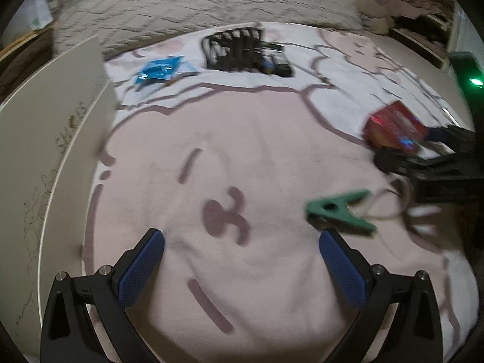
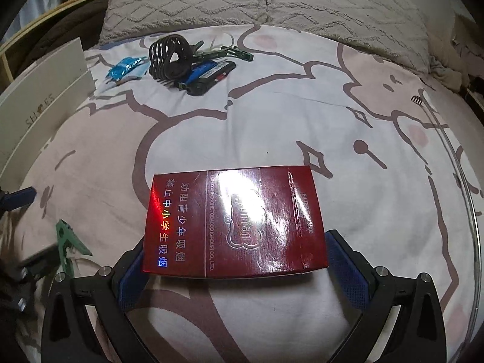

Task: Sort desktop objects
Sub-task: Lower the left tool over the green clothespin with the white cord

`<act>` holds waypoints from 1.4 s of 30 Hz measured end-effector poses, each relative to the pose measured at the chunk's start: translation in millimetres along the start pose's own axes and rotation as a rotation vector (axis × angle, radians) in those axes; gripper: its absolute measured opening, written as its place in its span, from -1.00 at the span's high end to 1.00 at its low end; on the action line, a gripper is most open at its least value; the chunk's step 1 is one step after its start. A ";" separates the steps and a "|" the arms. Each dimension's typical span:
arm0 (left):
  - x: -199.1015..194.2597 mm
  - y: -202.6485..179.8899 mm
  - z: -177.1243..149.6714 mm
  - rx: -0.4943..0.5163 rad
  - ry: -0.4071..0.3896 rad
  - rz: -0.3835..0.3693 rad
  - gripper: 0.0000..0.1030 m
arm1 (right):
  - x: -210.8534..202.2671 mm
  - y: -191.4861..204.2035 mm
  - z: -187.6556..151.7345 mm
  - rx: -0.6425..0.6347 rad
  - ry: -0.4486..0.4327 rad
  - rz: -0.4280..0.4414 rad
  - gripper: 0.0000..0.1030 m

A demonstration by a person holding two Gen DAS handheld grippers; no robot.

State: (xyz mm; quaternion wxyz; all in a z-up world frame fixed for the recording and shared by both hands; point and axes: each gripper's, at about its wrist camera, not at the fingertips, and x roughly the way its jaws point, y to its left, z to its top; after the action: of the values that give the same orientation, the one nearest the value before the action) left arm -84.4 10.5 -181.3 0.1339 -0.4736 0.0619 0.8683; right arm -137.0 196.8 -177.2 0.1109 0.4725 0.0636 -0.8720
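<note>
A glossy red cigarette pack point(image 2: 236, 220) lies flat between the blue pads of my right gripper point(image 2: 236, 242), which is shut on its two sides above the pink blanket point(image 2: 272, 121). The left wrist view shows the same pack point(image 1: 393, 127) blurred at the right, at the tips of the right gripper point(image 1: 423, 148). My left gripper point(image 1: 242, 239) is open over the blanket with nothing between its fingers. Just ahead of its right finger lies a green clothes peg point(image 1: 338, 211), which also appears at the lower left of the right wrist view point(image 2: 68, 242).
At the far side lie a blue packet point(image 2: 125, 66) and a pile of black items point(image 2: 172, 57) with a blue-black card. A white shoe box point(image 1: 45, 151) stands along the left edge. Grey pillows point(image 2: 257, 0) line the back. A thin white cable point(image 1: 390, 205) lies by the peg.
</note>
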 end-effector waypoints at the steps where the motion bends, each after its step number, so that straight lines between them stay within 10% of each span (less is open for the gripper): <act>1: -4.1 -5.5 -0.3 0.018 -0.002 -0.045 -1.00 | 0.3 -0.7 -0.1 0.004 0.000 0.005 -1.00; 21: 11.8 -33.7 7.1 0.006 -0.056 -0.028 -1.00 | 2.6 -1.5 -0.5 0.016 -0.004 0.018 -1.00; 33: 0.6 -17.0 8.0 -0.112 -0.079 -0.241 -1.00 | 3.4 -3.3 0.0 0.022 -0.007 0.024 -1.00; 42: 5.1 -23.3 10.0 -0.156 -0.106 -0.146 -0.97 | 3.5 -5.5 1.0 0.031 -0.008 0.033 -1.00</act>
State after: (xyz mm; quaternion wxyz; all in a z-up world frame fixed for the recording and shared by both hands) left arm -88.2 36.0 -179.6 0.1627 -0.4392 -0.0476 0.8823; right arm -141.0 201.4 -179.5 0.1184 0.4717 0.0417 -0.8728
